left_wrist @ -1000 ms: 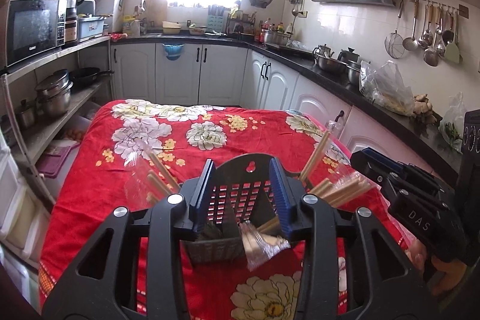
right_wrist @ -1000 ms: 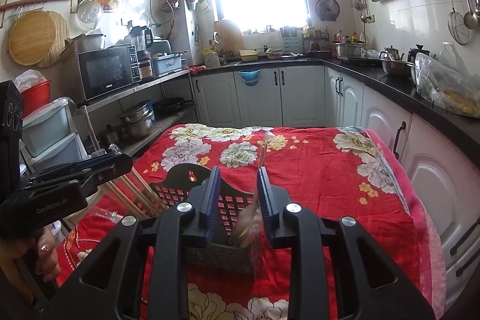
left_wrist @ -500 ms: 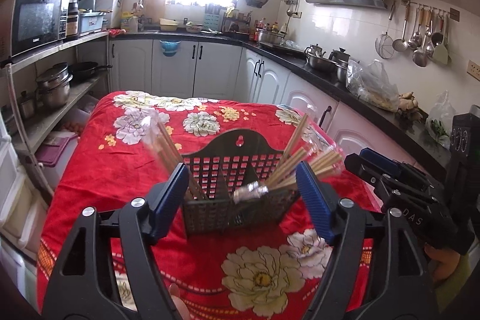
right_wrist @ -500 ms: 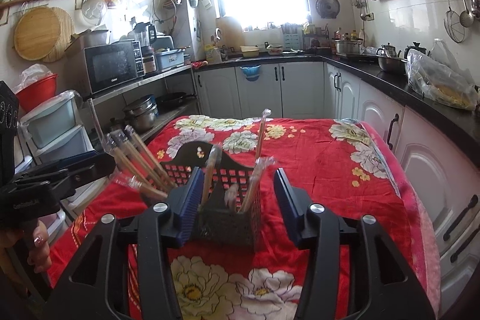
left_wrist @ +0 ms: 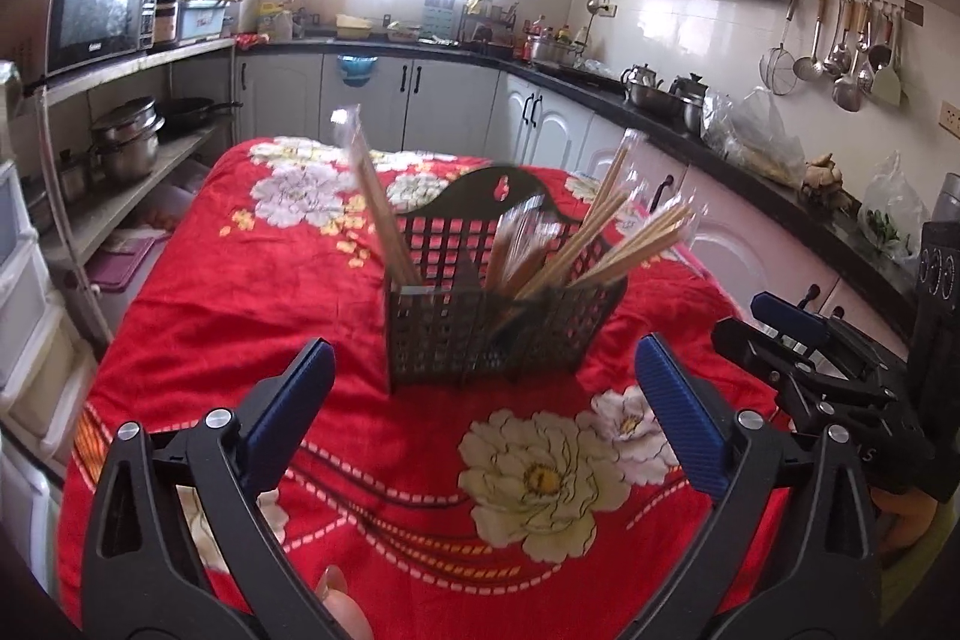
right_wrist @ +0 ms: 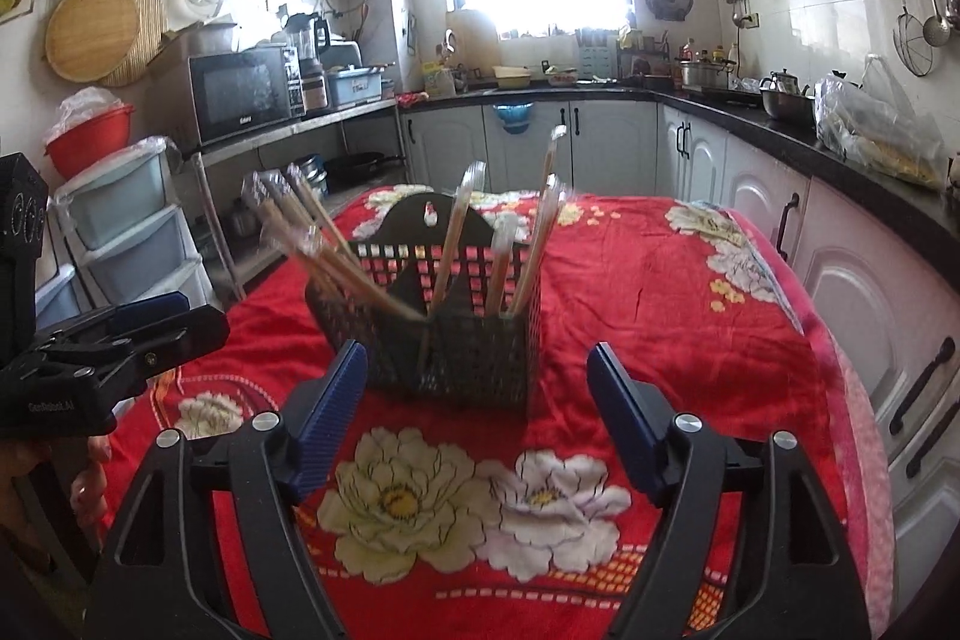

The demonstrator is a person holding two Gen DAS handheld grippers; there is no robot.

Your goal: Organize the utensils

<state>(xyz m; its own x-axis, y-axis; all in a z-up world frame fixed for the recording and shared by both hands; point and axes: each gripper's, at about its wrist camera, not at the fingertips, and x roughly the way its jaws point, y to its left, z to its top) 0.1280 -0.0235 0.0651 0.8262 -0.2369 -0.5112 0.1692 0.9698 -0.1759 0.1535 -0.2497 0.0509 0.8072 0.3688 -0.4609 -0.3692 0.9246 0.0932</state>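
Note:
A black slotted utensil basket (left_wrist: 480,340) (right_wrist: 474,358) stands on the red flowered tablecloth (left_wrist: 252,280). Several plastic-wrapped wooden chopstick pairs (left_wrist: 606,244) (right_wrist: 300,226) lean out of its compartments, some upright (right_wrist: 534,238). My left gripper (left_wrist: 483,346) is a little short of the basket, its jaws opening, with nothing between the blue pads (left_wrist: 288,412). My right gripper (right_wrist: 477,349) also sits just in front of the basket, jaws opening and empty. Each gripper appears at the edge of the other's view: the right gripper (left_wrist: 792,328), the left gripper (right_wrist: 144,322).
The table's right edge runs close to white cabinets under a black counter (right_wrist: 852,160) with pots and bags. On the left a shelf holds a microwave (right_wrist: 240,94) and pans, with plastic drawers (right_wrist: 126,232) beside it. A person's fingers (left_wrist: 342,604) show at the bottom.
Both grippers have opened and drawn back from the basket. The wrapped chopsticks that were between the jaws now stand in the basket.

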